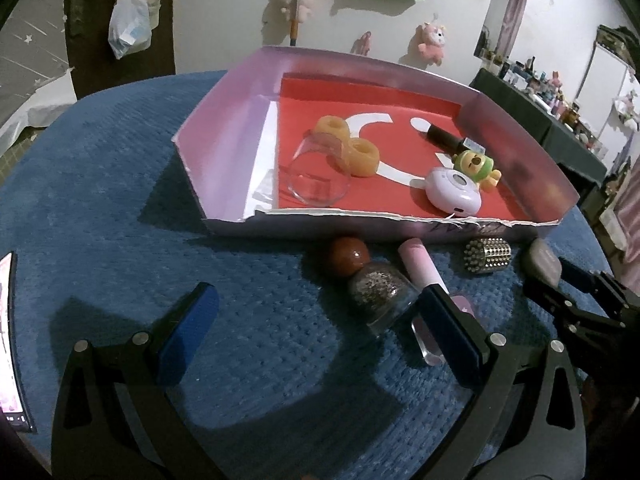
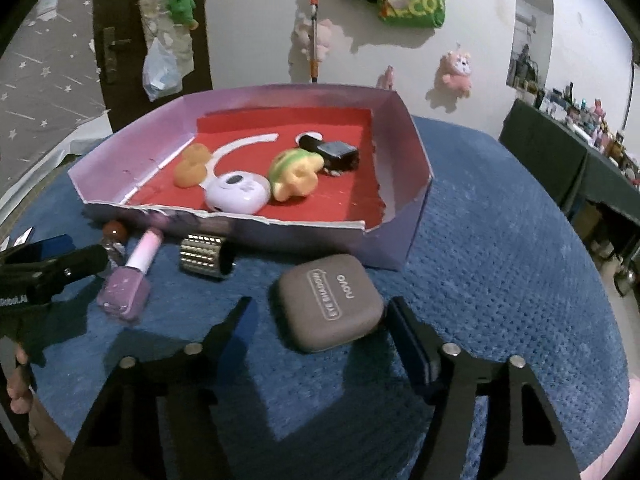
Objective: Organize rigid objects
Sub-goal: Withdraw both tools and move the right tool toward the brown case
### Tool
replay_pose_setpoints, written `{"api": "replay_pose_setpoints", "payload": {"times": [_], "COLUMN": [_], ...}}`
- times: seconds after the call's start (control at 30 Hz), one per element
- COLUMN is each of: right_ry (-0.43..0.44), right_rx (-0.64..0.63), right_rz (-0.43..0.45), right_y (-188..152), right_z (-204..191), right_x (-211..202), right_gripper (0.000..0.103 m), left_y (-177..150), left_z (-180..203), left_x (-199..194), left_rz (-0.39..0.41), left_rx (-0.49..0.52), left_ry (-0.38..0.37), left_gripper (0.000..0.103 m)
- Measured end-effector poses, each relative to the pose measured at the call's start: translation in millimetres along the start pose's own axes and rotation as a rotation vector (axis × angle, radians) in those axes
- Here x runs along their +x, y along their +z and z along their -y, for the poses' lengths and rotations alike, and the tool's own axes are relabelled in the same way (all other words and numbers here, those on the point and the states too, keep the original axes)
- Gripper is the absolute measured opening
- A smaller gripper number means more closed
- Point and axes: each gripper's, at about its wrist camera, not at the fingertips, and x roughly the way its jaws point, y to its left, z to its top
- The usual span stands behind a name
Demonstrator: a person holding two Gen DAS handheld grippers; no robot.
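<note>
A purple cardboard tray point(image 1: 224, 120) with a red floor sits on the blue cloth; it also shows in the right wrist view point(image 2: 404, 216). Inside lie two orange rings point(image 1: 352, 148), a clear glass point(image 1: 316, 176), a white round device point(image 1: 452, 190), a green-yellow toy point(image 1: 476, 164) and a dark bottle point(image 1: 448, 138). In front lie a glitter bottle with a brown ball cap point(image 1: 372, 284), a pink nail polish point(image 2: 128, 280), a studded silver cylinder point(image 2: 202, 260) and a grey eye-shadow case point(image 2: 330, 302). My left gripper point(image 1: 320, 316) is open beside the glitter bottle. My right gripper point(image 2: 320, 320) is open around the case.
The blue textured cloth point(image 1: 120, 184) covers a round table. A phone point(image 1: 8, 340) lies at the left edge. Plush toys hang on the wall point(image 2: 454, 68). A dark cluttered shelf point(image 1: 552, 120) stands at the right.
</note>
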Motion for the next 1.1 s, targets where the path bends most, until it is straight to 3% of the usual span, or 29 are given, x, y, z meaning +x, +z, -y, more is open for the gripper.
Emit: {"api": "replay_pose_setpoints", "payload": {"times": [0.4,0.73,0.87,1.1], "right_ry": [-0.004,0.084,0.073,0.055], "right_rx": [0.015,-0.017,-0.025,-0.029], "right_rz": [-0.024,-0.023,-0.011,-0.003], "right_y": [4,-2,-3,-2], "right_z": [2,-19,-22,-25], "right_x": [8,0,1,3], "right_gripper": [0.061,0.06,0.061,0.06], "left_y": [3,-5,-8,-4], "left_z": [0,-4,4,3], "left_x": [8,0,5,5], "left_rz": [-0.015,-0.017,-0.027,-0.009], "left_rx": [-0.029,0.002,0.029,0.0], "left_ry": [-0.023,0.023,0.071,0.073], "left_gripper": [0.098,0.098,0.097,0.09]}}
